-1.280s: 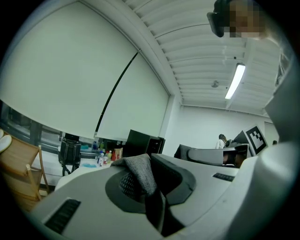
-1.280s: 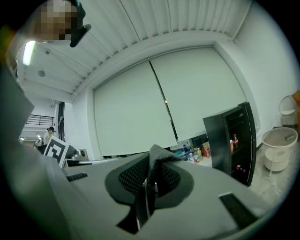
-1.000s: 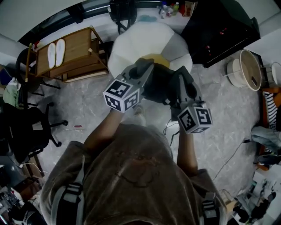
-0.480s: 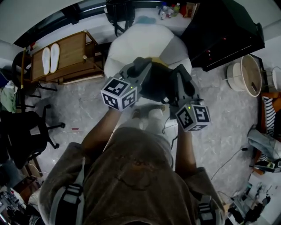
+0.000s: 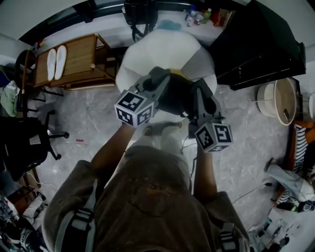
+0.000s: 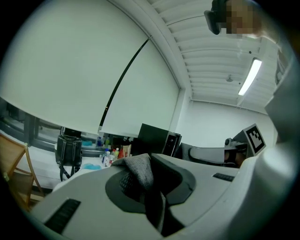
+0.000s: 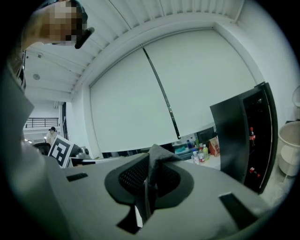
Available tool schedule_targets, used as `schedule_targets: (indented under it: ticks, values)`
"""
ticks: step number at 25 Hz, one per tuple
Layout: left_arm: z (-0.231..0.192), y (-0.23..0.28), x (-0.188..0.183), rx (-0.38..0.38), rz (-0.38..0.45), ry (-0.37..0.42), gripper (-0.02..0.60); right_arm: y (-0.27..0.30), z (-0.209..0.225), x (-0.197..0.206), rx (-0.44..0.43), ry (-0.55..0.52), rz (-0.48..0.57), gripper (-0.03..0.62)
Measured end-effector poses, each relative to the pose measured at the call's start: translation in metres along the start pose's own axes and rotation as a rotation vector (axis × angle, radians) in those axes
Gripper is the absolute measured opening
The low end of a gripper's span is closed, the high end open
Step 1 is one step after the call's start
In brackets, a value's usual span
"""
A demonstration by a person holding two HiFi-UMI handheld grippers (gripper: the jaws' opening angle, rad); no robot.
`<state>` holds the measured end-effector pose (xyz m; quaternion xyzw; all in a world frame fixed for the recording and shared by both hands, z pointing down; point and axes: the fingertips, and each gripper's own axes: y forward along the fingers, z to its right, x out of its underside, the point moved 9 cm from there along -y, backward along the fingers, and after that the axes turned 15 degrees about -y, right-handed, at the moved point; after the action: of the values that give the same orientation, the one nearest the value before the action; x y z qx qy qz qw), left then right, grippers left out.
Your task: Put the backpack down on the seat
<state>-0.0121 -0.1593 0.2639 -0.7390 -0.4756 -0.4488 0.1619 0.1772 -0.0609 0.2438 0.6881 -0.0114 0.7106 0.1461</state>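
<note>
A dark backpack (image 5: 176,97) hangs between my two grippers, just over the near edge of a big white beanbag seat (image 5: 160,49). My left gripper (image 5: 158,81) is shut on the pack's left side. In the left gripper view a fold of grey fabric (image 6: 139,169) is pinched between its jaws. My right gripper (image 5: 201,91) is shut on the pack's right side, and in the right gripper view a grey strap (image 7: 157,159) stands up out of its jaws. A yellow patch (image 5: 180,74) shows just behind the pack.
A wooden rack (image 5: 78,59) with white slippers (image 5: 54,61) stands left of the seat. At the right is a tall black cabinet (image 5: 261,39), with a round basket (image 5: 283,98) beyond it. A black office chair (image 5: 24,142) is at far left. A black bag (image 5: 140,12) and bottles (image 5: 197,15) sit behind the seat.
Both grippers have come forward and sunk a little with the backpack still held. The person has stepped closer to the white seat, and the legs now show below the pack.
</note>
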Motion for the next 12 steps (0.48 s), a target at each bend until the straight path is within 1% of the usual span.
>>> schedule_targets:
  ticks: [8,12]
  values:
    - [-0.024,0.031,0.012,-0.034,-0.006,-0.030,0.034,0.030,0.026,0.019,-0.025,-0.007,-0.027,0.028]
    - [-0.037,0.048,0.021,-0.041,-0.020,-0.037,0.034,0.045,0.037,0.035,-0.032,-0.012,-0.043,0.028]
